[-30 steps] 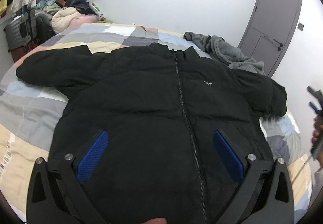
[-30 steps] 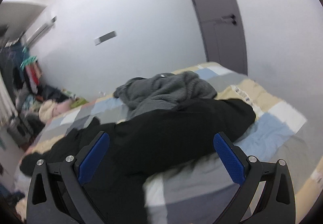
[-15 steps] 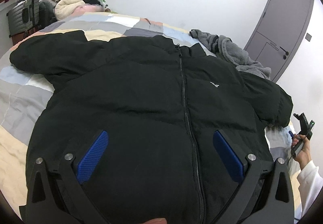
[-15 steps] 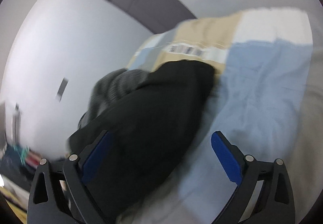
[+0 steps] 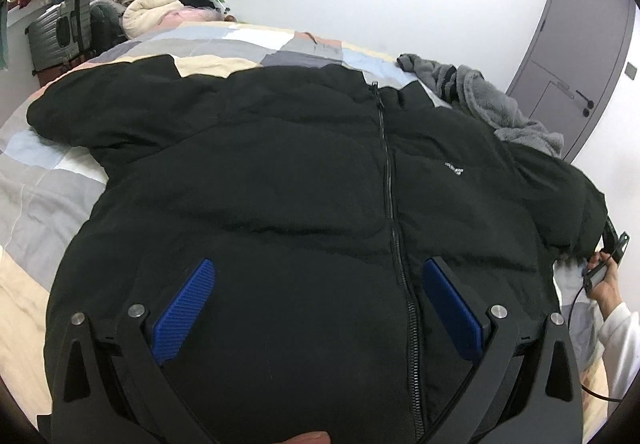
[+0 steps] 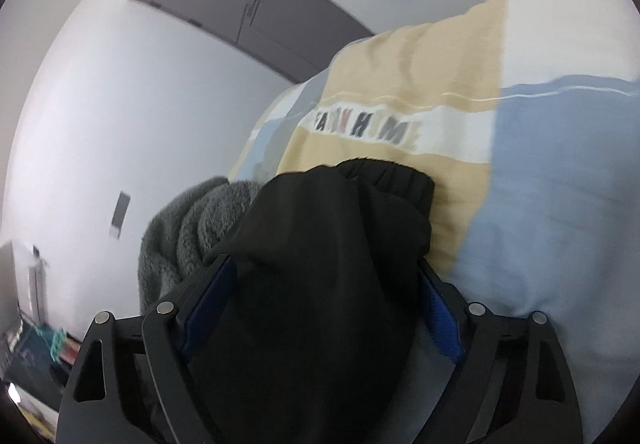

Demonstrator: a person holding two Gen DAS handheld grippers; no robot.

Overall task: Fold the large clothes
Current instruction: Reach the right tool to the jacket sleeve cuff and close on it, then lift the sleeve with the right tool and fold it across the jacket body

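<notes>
**Lying flat on the bed: black jacket, right sleeve between the right tongs**

Lying front-up on the patchwork bed cover [image 5: 48, 180], the black padded jacket [image 5: 280, 180] is zipped closed, collar toward the far wall. Its left-hand sleeve [image 5: 104, 112] stretches out flat across the cover toward the left edge of the bed. At far left beyond the bed stand a grey suitcase [image 5: 60, 32] and a heap of mixed clothing [image 5: 148, 8].

The left tongs [image 5: 320, 296] are spread wide over the lower front of the jacket, blue pads [image 5: 184, 308] apart and nothing between them. Whether the pads touch the fabric cannot be told from this view. The zip [image 5: 390, 184] runs up between the pads, nearer the right one.

A grey fleece garment [image 5: 484, 104] lies on the bed just beyond the jacket's right shoulder, touching it. A grey door [image 5: 576, 56] stands in the wall behind.

At the right edge of the left wrist view, the right hand [image 5: 604, 280] holds its tool at the end of the other sleeve. In the right wrist view, the right tongs [image 6: 326, 296] have the black sleeve [image 6: 332, 244] between their pads, cuff pointing forward over a beige panel of the cover. The pads sit close against both sides of the sleeve, though a firm pinch is not certain; the frame is slightly blurred.
</notes>
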